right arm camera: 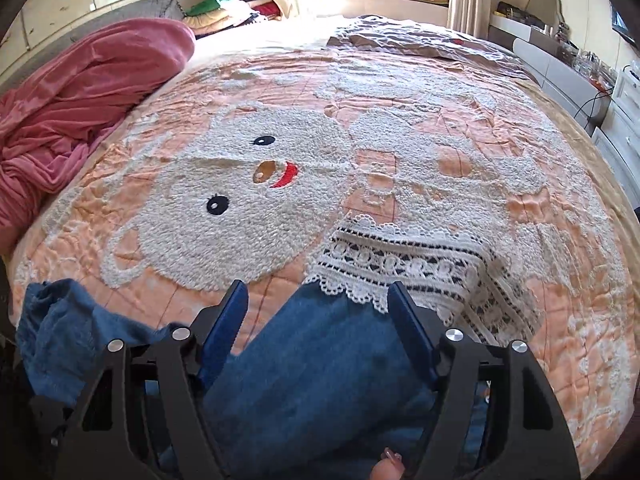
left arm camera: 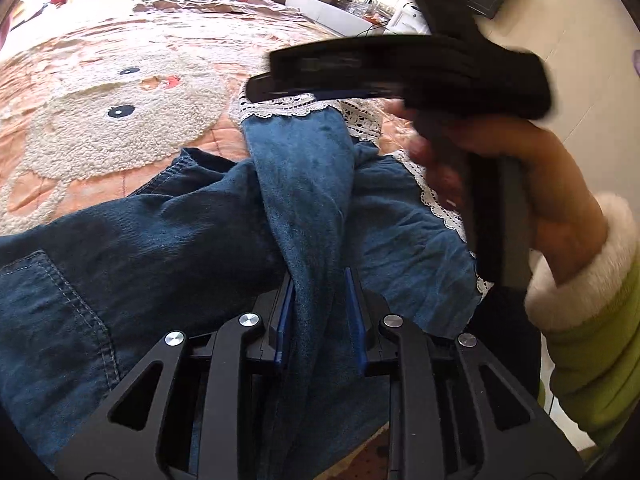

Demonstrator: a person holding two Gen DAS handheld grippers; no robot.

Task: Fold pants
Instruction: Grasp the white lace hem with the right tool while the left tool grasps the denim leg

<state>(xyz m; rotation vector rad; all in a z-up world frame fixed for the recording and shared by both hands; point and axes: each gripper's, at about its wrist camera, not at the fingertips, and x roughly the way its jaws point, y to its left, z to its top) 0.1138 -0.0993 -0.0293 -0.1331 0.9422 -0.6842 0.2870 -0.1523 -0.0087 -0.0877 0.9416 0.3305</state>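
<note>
Blue denim pants [left arm camera: 160, 232] with white lace cuffs [left arm camera: 280, 106] lie crumpled on the bed. My left gripper [left arm camera: 320, 280] is shut on a bunched pant leg [left arm camera: 308, 184] that runs forward between its blue pads. My right gripper [right arm camera: 318, 292] is open and hovers over the other leg [right arm camera: 320, 360] just short of its lace cuff [right arm camera: 408, 264]; nothing is pinched. In the left wrist view the right gripper body [left arm camera: 400, 72] and the hand [left arm camera: 540, 184] holding it appear blurred above the cuffs.
A peach bedspread [right arm camera: 440, 128] with a fluffy white bear design covers the bed. A pink blanket [right arm camera: 80, 92] is heaped at the left. A dresser with clutter [right arm camera: 580, 64] stands past the bed's right edge.
</note>
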